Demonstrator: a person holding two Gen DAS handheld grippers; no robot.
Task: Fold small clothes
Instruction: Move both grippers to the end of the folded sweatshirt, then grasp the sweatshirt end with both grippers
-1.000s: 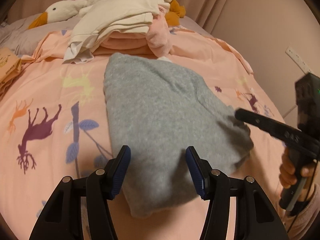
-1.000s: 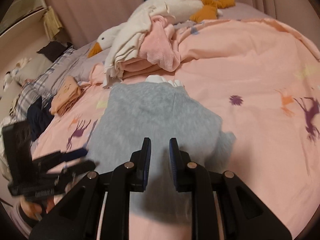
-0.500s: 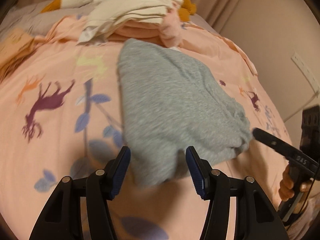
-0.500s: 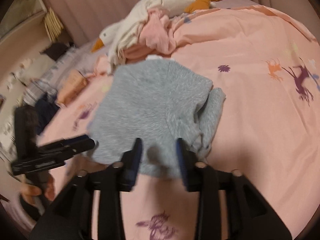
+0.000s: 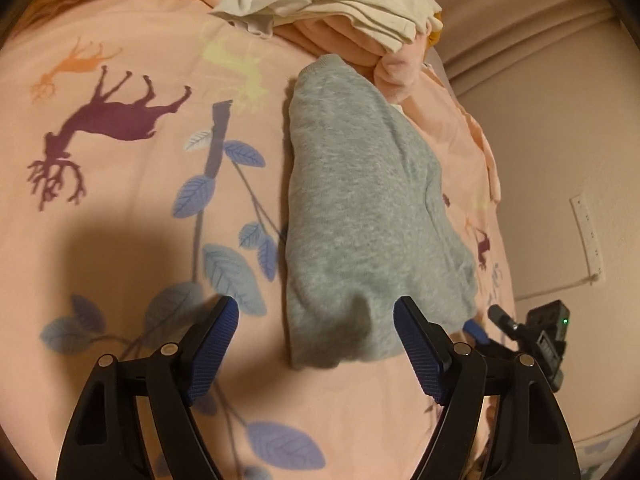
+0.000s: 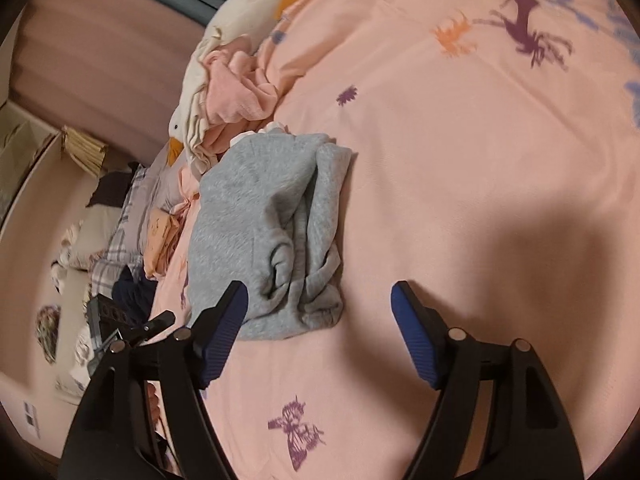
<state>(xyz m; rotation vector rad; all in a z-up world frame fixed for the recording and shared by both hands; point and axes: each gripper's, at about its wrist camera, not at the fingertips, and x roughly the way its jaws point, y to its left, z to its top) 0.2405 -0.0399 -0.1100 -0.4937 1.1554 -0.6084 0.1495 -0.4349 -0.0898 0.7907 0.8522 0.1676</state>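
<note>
A folded grey sweater (image 5: pixel 360 208) lies on the pink patterned bedspread (image 5: pixel 132 208). My left gripper (image 5: pixel 316 322) hovers at the sweater's near end, its jaws opening wide, and the pads touch no cloth. In the right wrist view the same grey sweater (image 6: pixel 260 224) shows its layered, rumpled side. My right gripper (image 6: pixel 320 312) stands just short of that near edge, its jaws opening too, with only bedspread (image 6: pixel 460 200) and the sweater's corner between them. Each gripper shows at the edge of the other's view: the right gripper (image 5: pixel 484 322) and the left gripper (image 6: pixel 152 326).
A stack of cream and pink clothes (image 5: pixel 352 4) sits beyond the sweater, beside a white goose plush toy (image 6: pixel 180 128). Pillows and dark clothes (image 6: pixel 124 280) lie at the left. A wall with a socket (image 5: pixel 588 232) borders the bed on the right.
Both grippers opened wider, the right one from nearly shut. Both rolled and drew back toward the sweater's near edge. The sweater now lies free on the bed.
</note>
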